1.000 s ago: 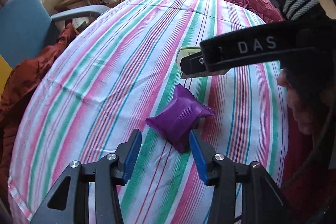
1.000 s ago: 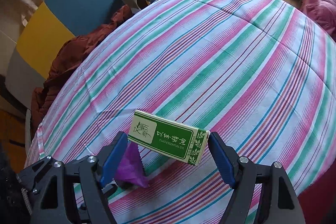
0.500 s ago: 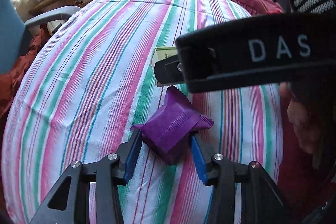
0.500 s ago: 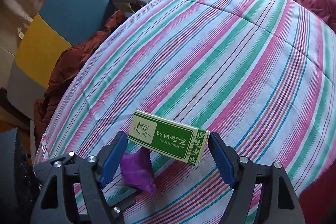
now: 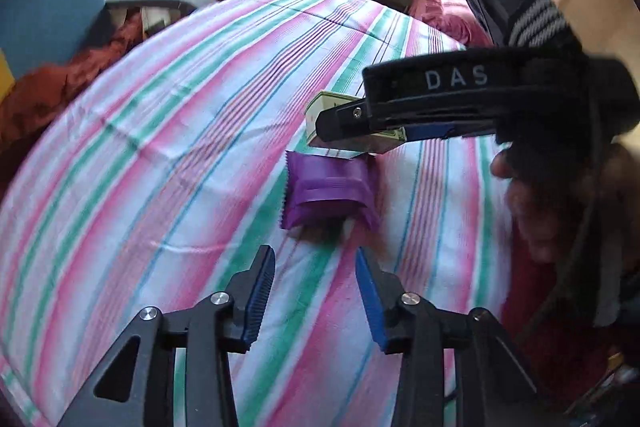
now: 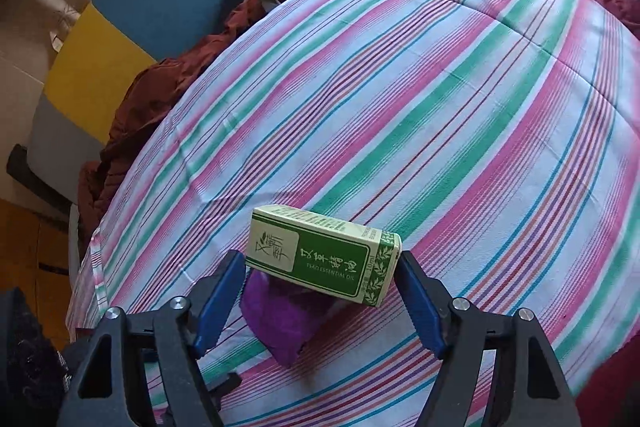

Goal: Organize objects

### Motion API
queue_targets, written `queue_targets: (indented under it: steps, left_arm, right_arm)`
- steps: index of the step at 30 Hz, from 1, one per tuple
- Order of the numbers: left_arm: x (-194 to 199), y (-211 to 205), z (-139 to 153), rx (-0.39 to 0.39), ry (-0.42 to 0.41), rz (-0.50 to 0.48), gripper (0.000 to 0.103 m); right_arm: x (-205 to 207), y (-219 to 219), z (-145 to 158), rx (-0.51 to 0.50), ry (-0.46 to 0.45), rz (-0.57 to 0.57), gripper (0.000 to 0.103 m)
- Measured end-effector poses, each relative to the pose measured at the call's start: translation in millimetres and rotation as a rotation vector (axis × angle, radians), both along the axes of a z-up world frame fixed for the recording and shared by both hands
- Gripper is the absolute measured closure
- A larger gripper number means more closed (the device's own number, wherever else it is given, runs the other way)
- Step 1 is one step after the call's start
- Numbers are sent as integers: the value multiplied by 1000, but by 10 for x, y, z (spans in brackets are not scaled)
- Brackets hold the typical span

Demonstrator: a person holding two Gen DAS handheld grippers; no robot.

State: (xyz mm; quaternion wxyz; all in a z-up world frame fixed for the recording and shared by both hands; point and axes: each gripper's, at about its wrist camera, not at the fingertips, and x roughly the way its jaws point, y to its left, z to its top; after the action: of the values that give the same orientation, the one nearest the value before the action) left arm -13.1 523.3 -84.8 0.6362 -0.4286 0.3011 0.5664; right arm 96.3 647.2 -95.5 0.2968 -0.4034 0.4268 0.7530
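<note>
Striped bedcover (image 6: 400,99) under everything, purple packet (image 5: 328,189) lying free ahead of left gripper (image 5: 315,291), jaws closing on nothing; green box (image 6: 324,255) clamped endwise in right gripper (image 6: 320,291) above packet; next, probably setting box down beside it.

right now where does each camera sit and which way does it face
Left wrist: on the left gripper, aimed down at the purple packet on the striped cloth; its closing, empty jaws and the right gripper show.
Right wrist: on the right gripper, aimed down at the green box it holds.
Shared: packet, box, cloth.
</note>
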Motion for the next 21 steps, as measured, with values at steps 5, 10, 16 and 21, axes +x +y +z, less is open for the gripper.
queue_targets:
  steps: [5, 10, 16, 21]
  left_arm:
    - [-93, -188, -132, -62, -346, 201, 61]
    - [-23, -104, -197, -62, -548, 334, 55]
    - [-223, 211, -226, -75, -596, 505, 30]
    - [-49, 435, -281, -103, -521, 542, 30]
  right_arm:
    - [99, 117, 22, 12, -3, -60, 26]
    - [165, 155, 67, 6, 32, -91, 26]
    - [227, 170, 119, 2, 79, -100, 26]
    - [378, 226, 187, 14, 141, -178, 26]
